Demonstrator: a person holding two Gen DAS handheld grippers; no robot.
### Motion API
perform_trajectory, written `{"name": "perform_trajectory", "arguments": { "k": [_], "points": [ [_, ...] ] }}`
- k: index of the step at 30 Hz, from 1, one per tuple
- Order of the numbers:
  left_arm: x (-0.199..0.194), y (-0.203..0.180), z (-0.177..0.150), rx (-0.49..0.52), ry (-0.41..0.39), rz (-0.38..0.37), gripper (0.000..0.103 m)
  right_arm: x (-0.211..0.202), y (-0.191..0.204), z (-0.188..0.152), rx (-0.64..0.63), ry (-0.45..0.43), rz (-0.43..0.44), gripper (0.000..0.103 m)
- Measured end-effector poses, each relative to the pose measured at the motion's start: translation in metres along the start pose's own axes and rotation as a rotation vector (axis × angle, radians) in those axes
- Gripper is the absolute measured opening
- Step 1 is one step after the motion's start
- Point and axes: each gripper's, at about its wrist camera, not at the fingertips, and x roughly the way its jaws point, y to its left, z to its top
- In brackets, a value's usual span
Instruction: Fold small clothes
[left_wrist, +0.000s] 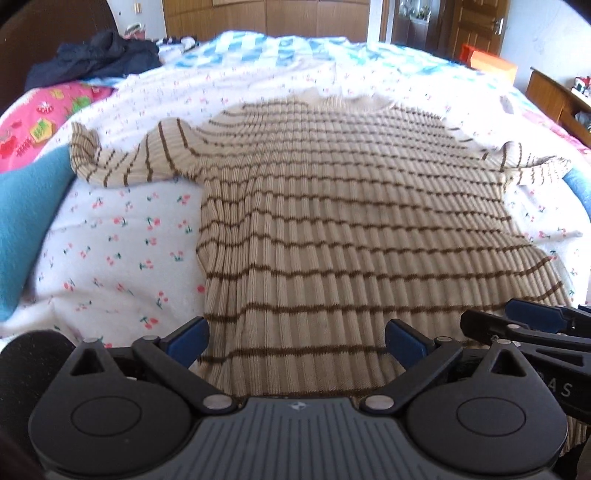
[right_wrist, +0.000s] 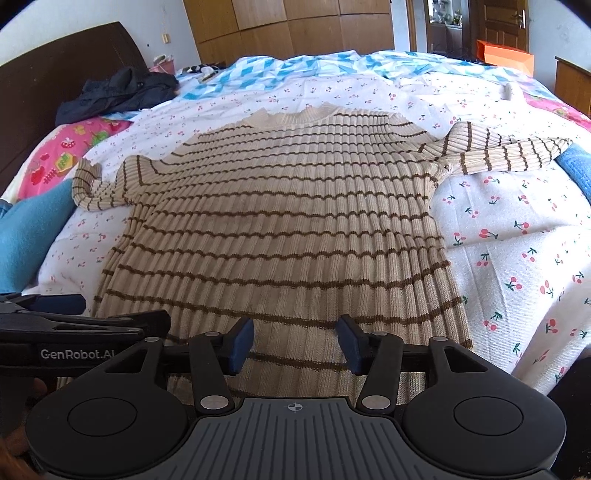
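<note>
A beige ribbed sweater with thin brown stripes (left_wrist: 332, 206) lies flat on the bed, collar away from me, hem near me, both sleeves spread sideways. It also shows in the right wrist view (right_wrist: 280, 229). My left gripper (left_wrist: 295, 341) is open, over the hem's left part. My right gripper (right_wrist: 295, 345) is open, over the hem's right part. The right gripper shows at the right edge of the left wrist view (left_wrist: 524, 325). The left gripper shows at the left edge of the right wrist view (right_wrist: 74, 317).
The bed has a white cherry-print sheet (right_wrist: 517, 236). A teal cushion (left_wrist: 26, 221) and a pink pillow (left_wrist: 40, 118) lie left. Dark clothes (left_wrist: 96, 55) sit at the far left. A blue-white quilt (right_wrist: 295, 70) lies beyond the collar. Wooden wardrobes stand behind.
</note>
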Motion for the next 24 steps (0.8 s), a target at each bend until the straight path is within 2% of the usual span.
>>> {"name": "perform_trajectory", "arguments": {
  "k": [7, 12, 19, 24],
  "points": [
    [-0.0053, -0.0008, -0.0012, 0.007, -0.039, -0.005, 0.103, -0.0039, 0.0013, -0.0002, -0.002, -0.03, -0.004, 0.05],
    [-0.0028, -0.0003, -0.0019, 0.001, -0.031, -0.007, 0.103, -0.0017, 0.0007, -0.0002, 0.004, -0.023, -0.014, 0.05],
    [-0.0061, -0.0042, -0.0028, 0.014, -0.06, 0.009, 0.103, -0.0067, -0.0013, 0.0004, 0.014, -0.058, -0.031, 0.05],
    [-0.0048, -0.0052, -0.0028, 0.018, -0.059, 0.005, 0.103, -0.0043, -0.0009, 0.0025, 0.011, -0.041, -0.038, 0.051]
  ]
}}
